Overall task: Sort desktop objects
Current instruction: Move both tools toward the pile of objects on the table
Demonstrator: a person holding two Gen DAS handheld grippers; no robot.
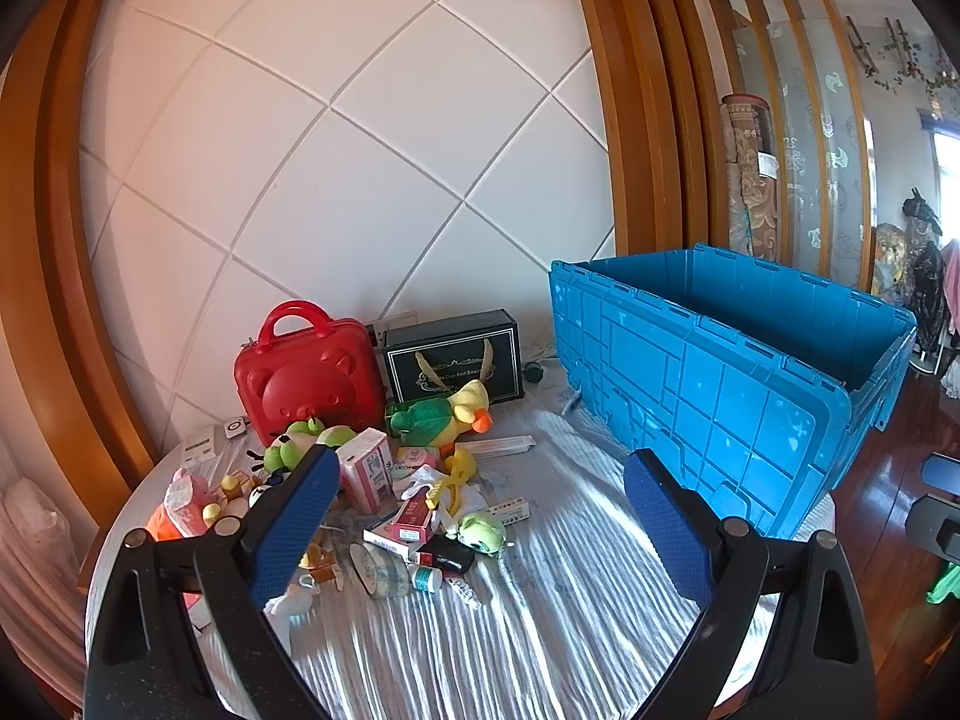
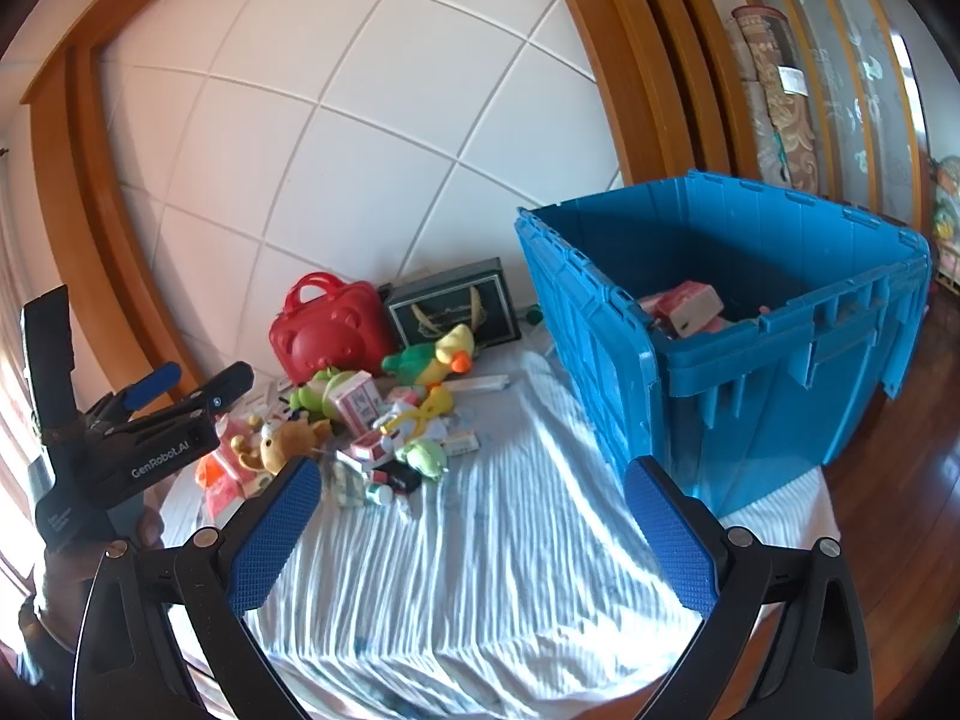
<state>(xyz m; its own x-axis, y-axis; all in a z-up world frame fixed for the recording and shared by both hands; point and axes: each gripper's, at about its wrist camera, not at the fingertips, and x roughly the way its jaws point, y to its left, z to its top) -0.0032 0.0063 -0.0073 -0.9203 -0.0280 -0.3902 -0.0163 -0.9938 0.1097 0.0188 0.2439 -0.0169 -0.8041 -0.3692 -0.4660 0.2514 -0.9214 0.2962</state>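
Observation:
A heap of small objects lies on a white-blue striped cloth: a red bear case [image 1: 309, 375] [image 2: 330, 339], a dark gift box [image 1: 453, 357] [image 2: 453, 306], a yellow-green plush duck [image 1: 447, 414] [image 2: 435, 357], a pink carton [image 1: 366, 468] [image 2: 357, 402], a small green plush [image 1: 480, 531] [image 2: 423, 456] and a tape roll [image 1: 378, 570]. A big blue crate [image 1: 720, 384] [image 2: 738, 330] stands at the right with pink packets [image 2: 687, 303] inside. My left gripper [image 1: 480, 516] is open and empty above the heap; it also shows in the right wrist view [image 2: 180, 384]. My right gripper [image 2: 474, 516] is open and empty over bare cloth.
A white panelled wall with wooden frames stands behind the table. The table's edge [image 2: 780, 510] runs at the right, with a wooden floor [image 2: 900, 480] beyond. A brown bear plush [image 2: 282, 444] and pink bags [image 1: 186, 504] lie at the heap's left.

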